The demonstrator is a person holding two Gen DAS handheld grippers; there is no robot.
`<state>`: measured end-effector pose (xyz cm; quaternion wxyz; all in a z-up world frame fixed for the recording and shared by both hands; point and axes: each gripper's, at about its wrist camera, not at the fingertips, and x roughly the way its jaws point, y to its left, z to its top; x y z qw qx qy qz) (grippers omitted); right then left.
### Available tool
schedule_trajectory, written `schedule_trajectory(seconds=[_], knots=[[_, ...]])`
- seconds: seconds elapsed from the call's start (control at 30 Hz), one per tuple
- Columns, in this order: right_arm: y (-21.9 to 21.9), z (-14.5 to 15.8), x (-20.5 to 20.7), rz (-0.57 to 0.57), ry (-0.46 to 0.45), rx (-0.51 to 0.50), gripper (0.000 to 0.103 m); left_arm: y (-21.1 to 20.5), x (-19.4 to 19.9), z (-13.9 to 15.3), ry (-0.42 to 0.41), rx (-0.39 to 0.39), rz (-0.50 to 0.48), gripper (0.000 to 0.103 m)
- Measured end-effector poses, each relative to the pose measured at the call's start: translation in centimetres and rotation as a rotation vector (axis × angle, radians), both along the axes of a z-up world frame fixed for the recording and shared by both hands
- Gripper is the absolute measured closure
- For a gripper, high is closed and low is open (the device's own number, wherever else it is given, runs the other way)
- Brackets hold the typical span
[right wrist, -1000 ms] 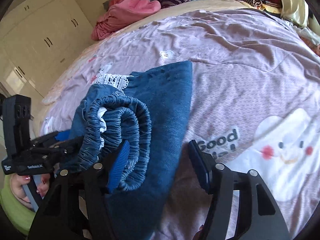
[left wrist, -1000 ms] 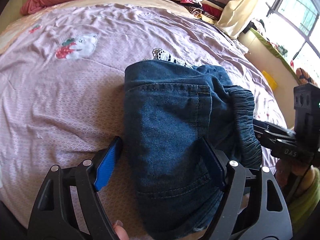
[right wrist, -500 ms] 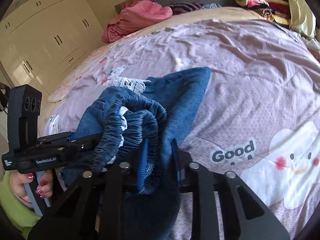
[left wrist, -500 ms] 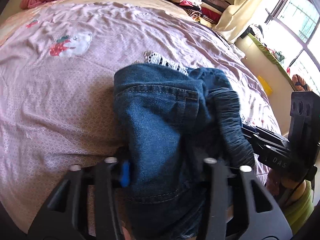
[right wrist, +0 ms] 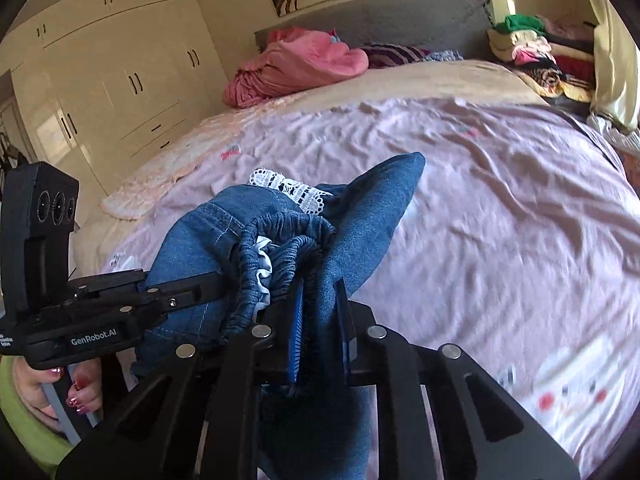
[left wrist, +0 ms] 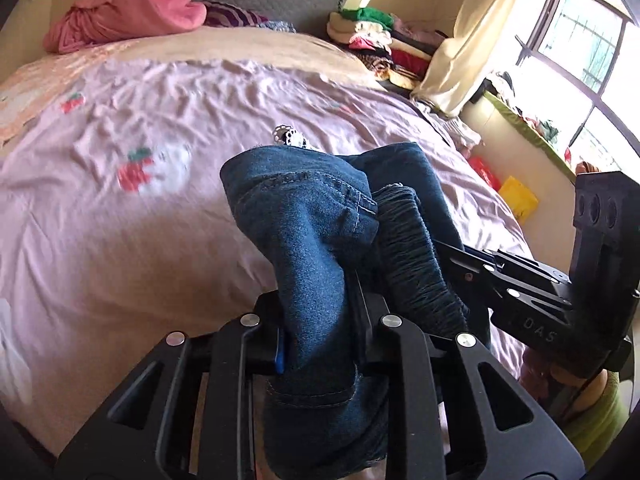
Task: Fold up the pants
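Your left tool (left wrist: 320, 340) is closing, its jaws clamped on a bunched fold of the denim pants (left wrist: 316, 236); your right tool (right wrist: 320, 328) is closing too, clamped on denim beside the elastic waistband (right wrist: 280, 240). Pants hang bunched between both tools above the pink bed sheet (left wrist: 120, 240)

Lower end of the jeans (left wrist: 320, 420) runs off the bottom edge behind the left tongs (left wrist: 320, 344). Printed patches on the bedsheet (right wrist: 500, 220) are motion-blurred, unreadable. Stacked clothes (left wrist: 380, 40) too small to identify individually.
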<state>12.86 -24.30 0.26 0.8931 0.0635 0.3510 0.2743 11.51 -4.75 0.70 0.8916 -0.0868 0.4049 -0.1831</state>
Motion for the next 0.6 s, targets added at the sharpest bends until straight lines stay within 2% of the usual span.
schedule_trajectory(seconds=[0.3,0.6], knots=[[3.6,2.2,6.1,0.007,-0.013,-0.008,0.09,3.0,4.7,1.9,-0.033,0.028,0.058,0.088],[6.1,1.9,10.3,0.021,0.002,-0.014,0.09,4.9,8.7,1.5,-0.032,0.058,0.094,0.088]])
